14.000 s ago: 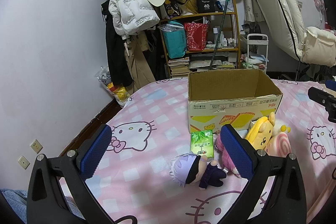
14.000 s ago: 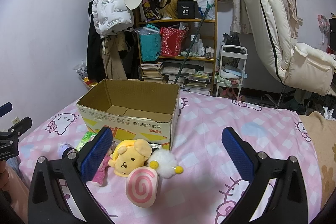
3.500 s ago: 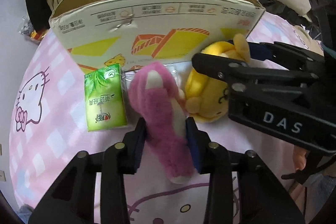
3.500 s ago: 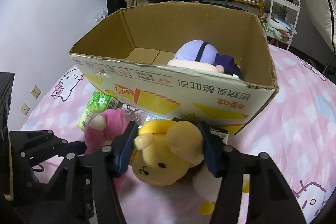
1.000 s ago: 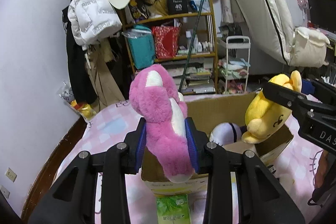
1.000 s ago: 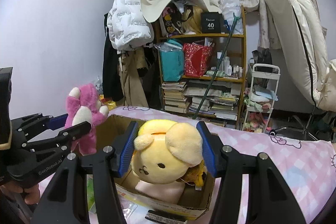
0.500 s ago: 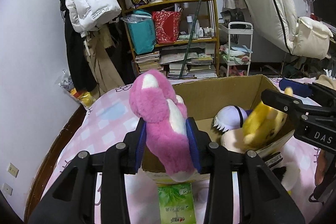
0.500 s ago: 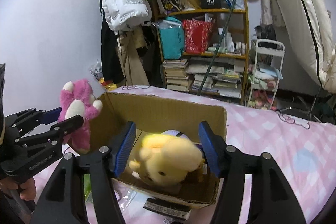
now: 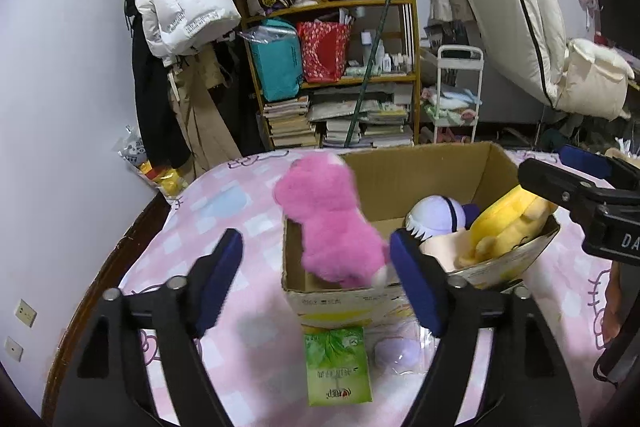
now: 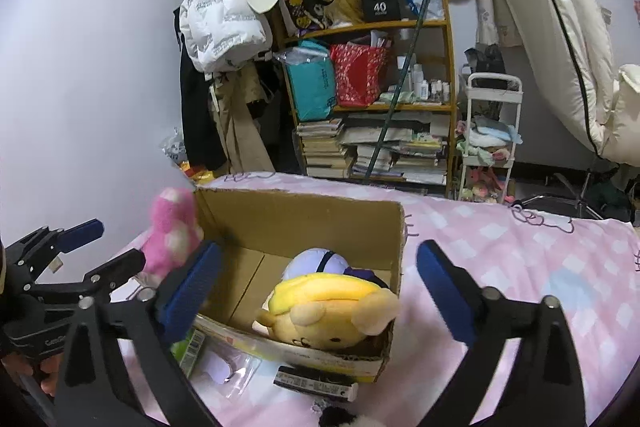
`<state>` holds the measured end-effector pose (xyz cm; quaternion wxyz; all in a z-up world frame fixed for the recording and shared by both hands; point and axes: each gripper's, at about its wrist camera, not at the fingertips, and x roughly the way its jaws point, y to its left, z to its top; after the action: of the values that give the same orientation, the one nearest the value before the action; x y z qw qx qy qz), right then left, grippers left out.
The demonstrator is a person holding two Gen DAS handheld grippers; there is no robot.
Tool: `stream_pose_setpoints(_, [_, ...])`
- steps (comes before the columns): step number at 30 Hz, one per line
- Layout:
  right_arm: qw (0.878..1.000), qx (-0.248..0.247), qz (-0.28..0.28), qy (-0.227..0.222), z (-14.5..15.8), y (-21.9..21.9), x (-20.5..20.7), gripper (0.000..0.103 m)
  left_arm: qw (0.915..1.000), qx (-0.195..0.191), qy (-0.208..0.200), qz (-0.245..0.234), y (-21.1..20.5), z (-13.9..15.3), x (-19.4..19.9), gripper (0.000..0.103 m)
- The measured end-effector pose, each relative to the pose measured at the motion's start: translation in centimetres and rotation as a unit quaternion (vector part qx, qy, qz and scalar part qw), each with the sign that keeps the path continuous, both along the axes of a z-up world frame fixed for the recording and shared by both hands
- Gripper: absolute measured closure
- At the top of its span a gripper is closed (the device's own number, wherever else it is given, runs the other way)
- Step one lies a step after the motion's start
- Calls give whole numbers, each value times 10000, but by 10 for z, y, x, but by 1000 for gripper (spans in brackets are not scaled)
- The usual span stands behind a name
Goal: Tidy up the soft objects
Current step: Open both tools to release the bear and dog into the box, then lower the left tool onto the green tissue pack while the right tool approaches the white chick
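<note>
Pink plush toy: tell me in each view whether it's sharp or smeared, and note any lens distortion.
Left wrist view: the pink plush toy is motion-blurred, its edges smeared over the cardboard box, while the shelf behind stays sharp. Right wrist view: it is blurred too, beside the box's left wall. Both views bend straight lines near the edges and have dark fisheye corners.

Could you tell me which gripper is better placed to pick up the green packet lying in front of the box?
Left. The left gripper is open above the green packet; in the right view the packet sits off-centre behind a finger.
</note>
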<state>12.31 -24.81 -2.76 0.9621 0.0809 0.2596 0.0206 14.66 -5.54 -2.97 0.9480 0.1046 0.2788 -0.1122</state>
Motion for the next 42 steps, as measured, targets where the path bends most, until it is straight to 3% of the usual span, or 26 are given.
stream_pose_setpoints(8, [10000, -6, -37, -55, 13, 3, -23, 0, 9999, 40, 20, 103, 10, 10, -23, 12])
stream_pose_setpoints(19, [9996, 91, -68, 244, 12, 6, -56, 0, 9985, 239, 466, 145, 16, 9, -48, 11])
stream_pose_setpoints(31, [9967, 51, -231, 773, -13, 8, -68, 0, 9944, 423, 963, 99, 12, -13, -49, 11])
stream_pose_setpoints(42, [9856, 69, -197, 1676, -52, 9, -49, 0, 9823, 460, 1811, 141, 12, -51, -15, 11])
